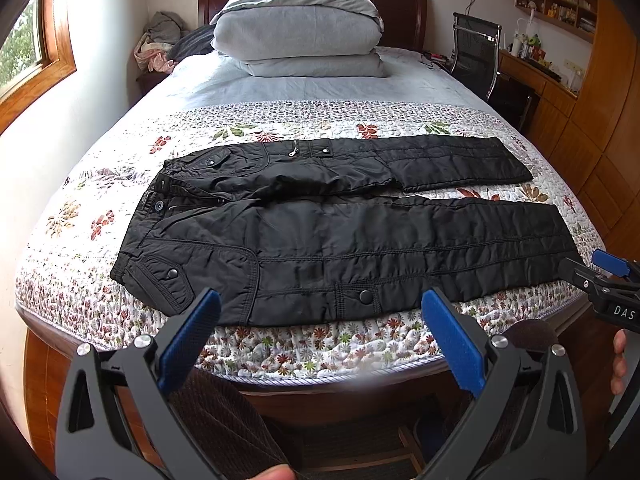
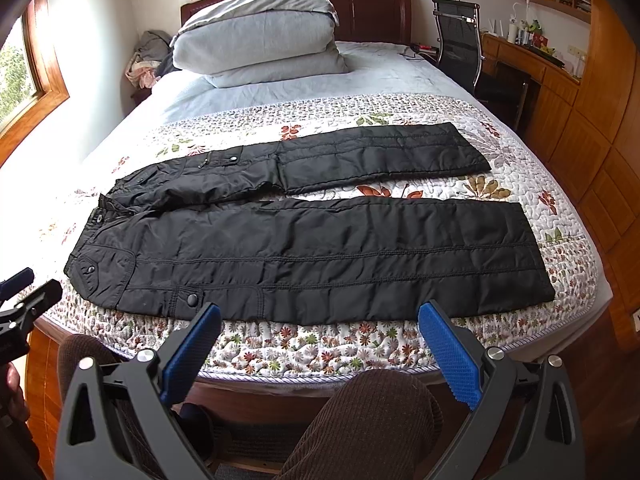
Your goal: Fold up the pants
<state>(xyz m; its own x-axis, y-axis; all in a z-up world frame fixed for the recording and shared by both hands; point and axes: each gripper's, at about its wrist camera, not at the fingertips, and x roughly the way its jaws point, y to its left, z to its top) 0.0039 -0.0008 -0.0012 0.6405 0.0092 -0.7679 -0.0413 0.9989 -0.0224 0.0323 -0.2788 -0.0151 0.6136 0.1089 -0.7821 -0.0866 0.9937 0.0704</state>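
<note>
Two grippers hover side by side just off the near edge of the bed, both aimed forward at the pants. Left gripper (image 1: 320, 336) has its blue-padded fingers (image 1: 192, 340) spread wide, holding nothing and touching nothing. Right gripper (image 2: 320, 344) is likewise spread wide and empty, above the person's brown corduroy knee (image 2: 376, 412). Black pants (image 2: 304, 252) lie flat across the floral quilt (image 2: 320, 352), waistband to the left, legs stretched right and slightly apart. Grey folded bedding (image 1: 298, 32) sits near the headboard; a desk chair (image 1: 476, 52) and wooden cabinets (image 2: 592, 120) stand on the right.
</note>
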